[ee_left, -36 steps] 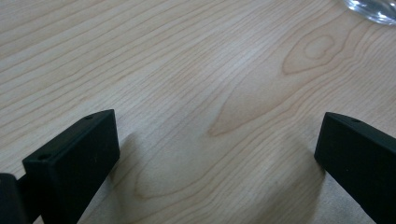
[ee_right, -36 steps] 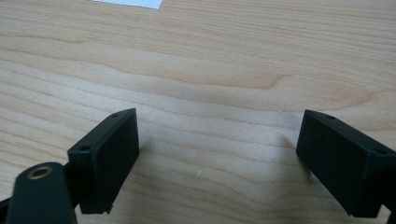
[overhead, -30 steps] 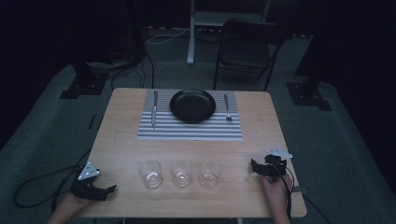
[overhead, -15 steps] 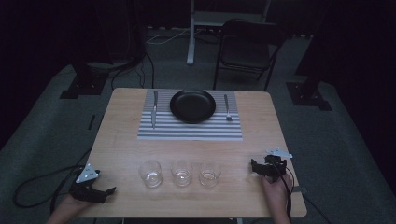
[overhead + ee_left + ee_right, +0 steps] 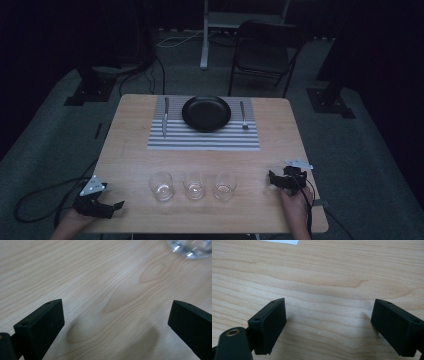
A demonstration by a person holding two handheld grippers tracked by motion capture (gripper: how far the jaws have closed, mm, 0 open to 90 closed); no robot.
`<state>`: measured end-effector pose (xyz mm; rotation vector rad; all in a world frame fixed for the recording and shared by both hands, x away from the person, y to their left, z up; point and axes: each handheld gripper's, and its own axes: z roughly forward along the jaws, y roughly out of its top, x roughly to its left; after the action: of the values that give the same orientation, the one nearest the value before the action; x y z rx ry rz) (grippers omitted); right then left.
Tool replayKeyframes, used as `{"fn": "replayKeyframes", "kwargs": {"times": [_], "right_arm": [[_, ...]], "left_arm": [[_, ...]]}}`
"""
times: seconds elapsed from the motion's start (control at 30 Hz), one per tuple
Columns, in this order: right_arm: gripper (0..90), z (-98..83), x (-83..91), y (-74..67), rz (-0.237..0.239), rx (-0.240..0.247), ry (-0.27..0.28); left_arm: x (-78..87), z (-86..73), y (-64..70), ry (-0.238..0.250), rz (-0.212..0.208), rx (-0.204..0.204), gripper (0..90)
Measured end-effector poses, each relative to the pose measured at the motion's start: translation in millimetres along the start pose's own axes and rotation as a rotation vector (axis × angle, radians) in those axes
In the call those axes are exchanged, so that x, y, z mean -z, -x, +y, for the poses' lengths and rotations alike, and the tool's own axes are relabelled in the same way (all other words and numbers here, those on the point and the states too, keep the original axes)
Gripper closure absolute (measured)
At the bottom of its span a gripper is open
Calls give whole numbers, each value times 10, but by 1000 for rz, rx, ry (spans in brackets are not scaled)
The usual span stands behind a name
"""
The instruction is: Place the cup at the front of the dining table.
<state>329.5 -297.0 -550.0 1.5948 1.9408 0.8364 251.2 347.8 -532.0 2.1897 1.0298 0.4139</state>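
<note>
**A:** Three clear, empty drinking glasses stand in a row along the near part of the table: the left glass (image 5: 161,185), the middle glass (image 5: 194,184) and the right glass (image 5: 224,185). They are upright, close together but apart, between the two grippers. Why that arrangement?

**B:** Judged from the layout, the row is a staging line: each glass is within reach of either hand, and none blocks another. The left gripper (image 5: 111,209) rests at the near left corner, well apart from the left glass; its jaws are spread wide with bare wood between them. In the left gripper view, the rim of the left glass (image 5: 191,248) sits at the upper right, off the line of the jaws.

**A:** And the right gripper (image 5: 273,181)?

**B:** It lies near the right glass, its jaws likewise parted and holding nothing. The right gripper view has plain wood between the jaws and a corner of the striped grey-and-white placemat (image 5: 283,241) at the top edge.

**A:** What lies farther off?

**B:** On that placemat (image 5: 200,142) sits a round black plate (image 5: 206,113), with a slim metal knife (image 5: 165,116) on its left and a metal fork (image 5: 243,115) on its right. It is a place setting that, as a judgement, lacks only a glass.

**A:** The surface and surroundings?

**B:** A light wooden table (image 5: 130,150) with visible grain, on dull grey carpet; a dark folding chair (image 5: 267,55) stands beyond it in a dim room.
</note>
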Motion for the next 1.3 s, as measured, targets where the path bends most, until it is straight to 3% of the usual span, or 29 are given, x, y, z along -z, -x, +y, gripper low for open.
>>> {"fn": "replayKeyframes", "kwargs": {"times": [0.1, 0.2, 0.37, 0.67, 0.87, 1.07, 1.3], "right_arm": [[123, 0, 1, 0, 0, 0, 0], [123, 0, 1, -1, 0, 0, 0], [123, 0, 0, 0, 0, 0, 0], [123, 0, 0, 0, 0, 0, 0], [123, 0, 0, -1, 0, -1, 0], [123, 0, 0, -1, 0, -1, 0], [123, 0, 0, 0, 0, 0, 0]], "left_arm": [[-2, 15, 42, 5, 13, -11, 28], [51, 38, 119, 50, -18, -13, 28], [174, 69, 165, 98, -28, -17, 28], [231, 176, 270, 134, -50, -63, 28], [320, 310, 358, 214, -89, -80, 28], [337, 396, 440, 223, -97, -113, 29], [358, 485, 536, 236, -137, -136, 29]]}}
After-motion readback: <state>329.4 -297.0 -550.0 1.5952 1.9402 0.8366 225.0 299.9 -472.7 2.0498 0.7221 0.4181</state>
